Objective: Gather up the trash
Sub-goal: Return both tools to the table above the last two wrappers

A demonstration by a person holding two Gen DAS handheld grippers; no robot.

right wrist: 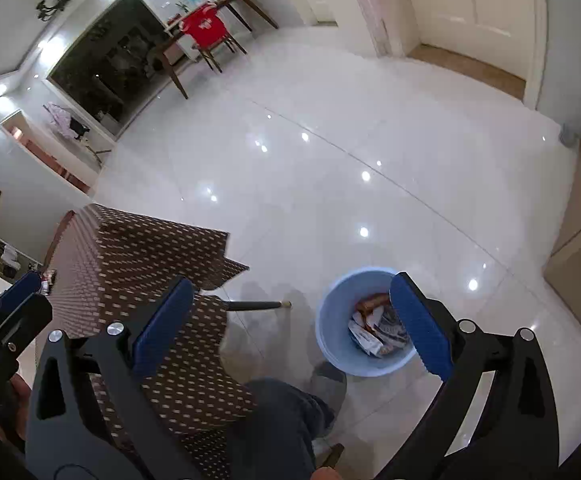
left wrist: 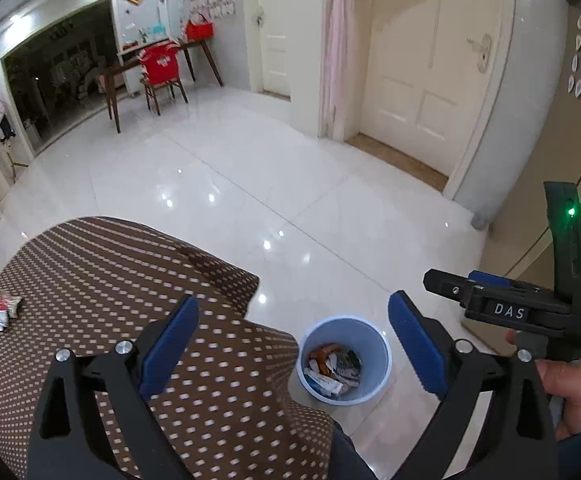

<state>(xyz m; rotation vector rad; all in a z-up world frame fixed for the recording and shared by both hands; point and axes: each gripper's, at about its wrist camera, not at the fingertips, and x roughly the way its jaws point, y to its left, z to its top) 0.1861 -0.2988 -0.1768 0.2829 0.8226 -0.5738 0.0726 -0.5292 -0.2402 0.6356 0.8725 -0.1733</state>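
A light blue bin (left wrist: 344, 360) stands on the white floor and holds several crumpled wrappers (left wrist: 334, 368); it also shows in the right wrist view (right wrist: 364, 320). A small wrapper (left wrist: 6, 310) lies on the brown dotted tablecloth (left wrist: 110, 280) at the far left. My left gripper (left wrist: 294, 344) is open and empty, above the table's corner and the bin. My right gripper (right wrist: 290, 320) is open and empty, above the floor beside the bin; it also shows in the left wrist view (left wrist: 502, 304), held in a hand at the right.
The cloth-covered table (right wrist: 142, 252) is at the left, with a dark table leg (right wrist: 254, 305) near the bin. My leg in jeans (right wrist: 278, 420) is below. A wooden table and red-covered chair (left wrist: 160, 68) stand far back. White doors (left wrist: 422, 68) are at the right.
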